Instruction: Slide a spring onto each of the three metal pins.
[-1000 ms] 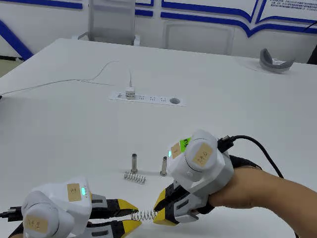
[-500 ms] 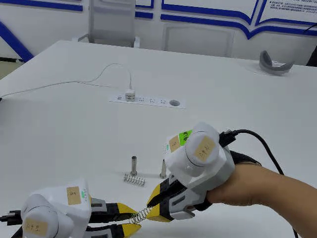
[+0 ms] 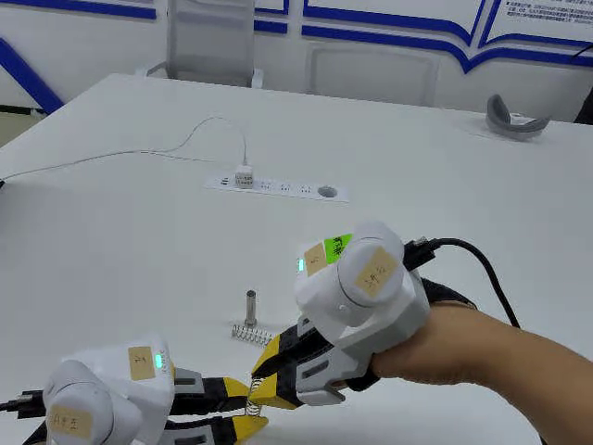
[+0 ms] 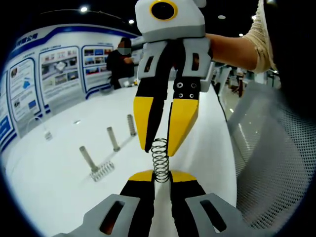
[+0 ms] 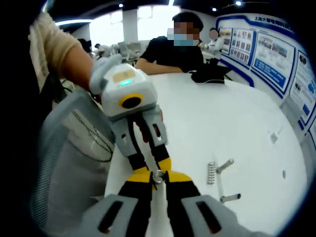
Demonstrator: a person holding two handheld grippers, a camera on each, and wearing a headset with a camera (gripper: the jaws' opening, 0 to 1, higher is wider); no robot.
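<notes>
On the table point(image 3: 111, 232), a loose spring point(image 3: 252, 334) lies just before the 3 pins point(image 4: 113, 139). Nearer me, the held spring point(image 4: 160, 160) sits between the left gripper point(image 4: 154, 178) and the right gripper point(image 4: 159, 147), tip to tip.

Left tongs point(image 4: 159, 177), right tongs point(image 4: 161, 148) both pinch spring point(image 4: 159, 162).

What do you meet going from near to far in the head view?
Near to far: held coiled metal spring → loose metal spring lying flat → upright silver metal pin → white power strip → grey chair.

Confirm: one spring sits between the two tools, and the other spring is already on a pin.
Wrong: the other coiled metal spring lies on the white table beside a bare upright metal pin, as the left gripper view shows. The rest holds.
</notes>
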